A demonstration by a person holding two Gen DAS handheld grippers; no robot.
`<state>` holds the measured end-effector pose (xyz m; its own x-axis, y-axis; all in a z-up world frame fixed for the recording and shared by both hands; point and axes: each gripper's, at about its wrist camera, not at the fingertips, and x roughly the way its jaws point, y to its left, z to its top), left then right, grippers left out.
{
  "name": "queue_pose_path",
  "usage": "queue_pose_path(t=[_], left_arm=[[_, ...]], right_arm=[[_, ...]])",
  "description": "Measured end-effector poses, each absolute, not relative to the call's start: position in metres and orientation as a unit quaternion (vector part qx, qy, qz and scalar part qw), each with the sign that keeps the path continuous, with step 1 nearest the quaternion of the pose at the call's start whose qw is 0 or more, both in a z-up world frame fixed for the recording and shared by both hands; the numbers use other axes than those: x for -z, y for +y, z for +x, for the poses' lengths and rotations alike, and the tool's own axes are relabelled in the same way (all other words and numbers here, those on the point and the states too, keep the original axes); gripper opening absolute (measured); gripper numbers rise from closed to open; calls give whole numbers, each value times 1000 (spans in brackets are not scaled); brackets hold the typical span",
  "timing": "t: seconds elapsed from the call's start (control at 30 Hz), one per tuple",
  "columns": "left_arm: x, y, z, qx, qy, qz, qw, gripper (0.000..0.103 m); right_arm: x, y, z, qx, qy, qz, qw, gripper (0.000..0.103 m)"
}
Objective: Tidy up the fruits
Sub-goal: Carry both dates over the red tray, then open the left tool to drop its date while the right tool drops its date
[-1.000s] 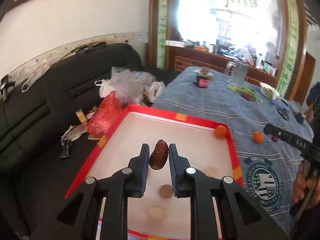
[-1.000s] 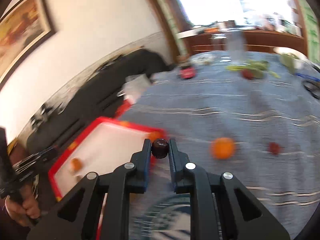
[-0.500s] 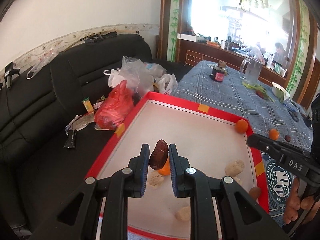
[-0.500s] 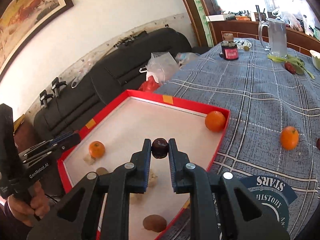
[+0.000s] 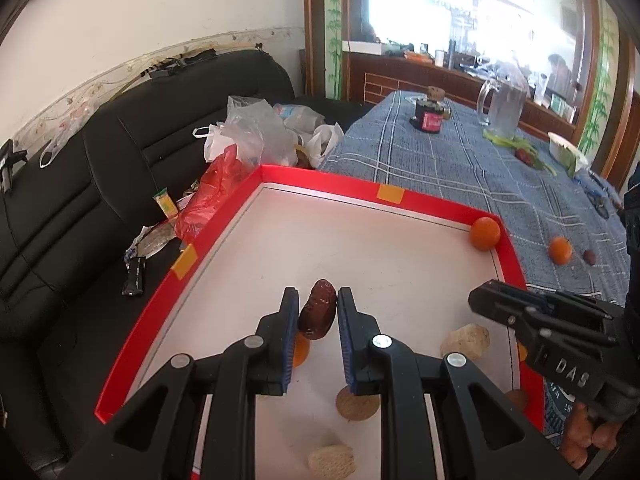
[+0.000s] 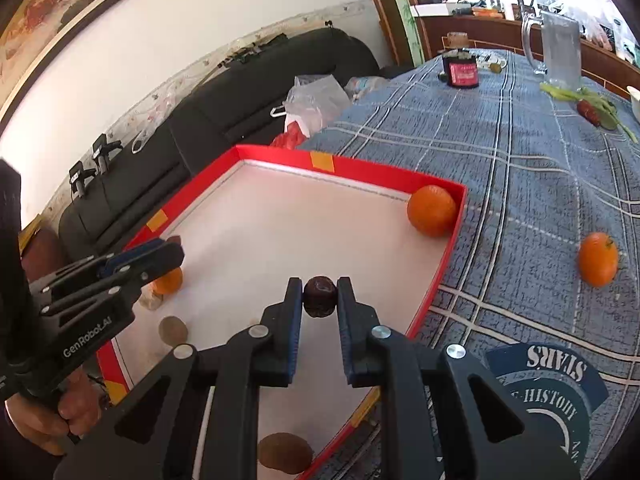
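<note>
Your left gripper [image 5: 318, 316] squeezes a long brown date [image 5: 317, 314] between its two fingers, up in the air over the red tray [image 5: 436, 202]. Your right gripper [image 6: 319, 297] pinches a small, round, dark fruit [image 6: 319, 296] the same way, also above the tray. Under your left gripper, a small orange [image 5: 301, 353] peeks out on the tray floor. Near it lie a pale lumpy fruit [image 5: 465, 341] and two round tan ones [image 5: 357, 405]. A big orange [image 6: 432, 210] sits in the far right corner of the tray, touching the red wall. Outside the tray, another orange [image 6: 598, 259] rests on the blue checked tablecloth [image 6: 520, 152], with a small dark fruit [image 5: 589, 257] just beside it. Far back on the table stand a glass jug [image 6: 559, 49] and a little red jar [image 6: 462, 70].
</note>
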<state>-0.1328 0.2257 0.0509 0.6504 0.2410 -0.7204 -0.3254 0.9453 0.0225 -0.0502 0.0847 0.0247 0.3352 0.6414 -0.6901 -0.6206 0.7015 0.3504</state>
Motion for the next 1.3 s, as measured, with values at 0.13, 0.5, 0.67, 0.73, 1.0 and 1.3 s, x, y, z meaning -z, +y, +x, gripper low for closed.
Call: queue_pose_path(t=[0.13, 0.5, 0.67, 0.73, 1.0, 1.3], left_arm=[[-44, 219, -125, -154, 403, -45, 901, 18], [-36, 213, -117, -159, 428, -33, 889, 19], [-35, 210, -115, -161, 433, -31, 887, 19], [-35, 209, -114, -161, 435, -32, 886, 19], [-41, 208, -120, -174, 429, -42, 885, 37], [-65, 197, -136, -184, 400, -34, 897, 47]], right_arm=[[-23, 87, -52, -391, 427, 3, 815, 20], [-24, 85, -52, -399, 432, -3, 809, 20], [-25, 82, -51, -401, 438, 4, 804, 21], [-27, 78, -51, -404, 439, 13, 802, 21], [-45, 56, -47, -400, 406, 52, 820, 35], [-60, 29, -41, -388, 374, 92, 837, 35]])
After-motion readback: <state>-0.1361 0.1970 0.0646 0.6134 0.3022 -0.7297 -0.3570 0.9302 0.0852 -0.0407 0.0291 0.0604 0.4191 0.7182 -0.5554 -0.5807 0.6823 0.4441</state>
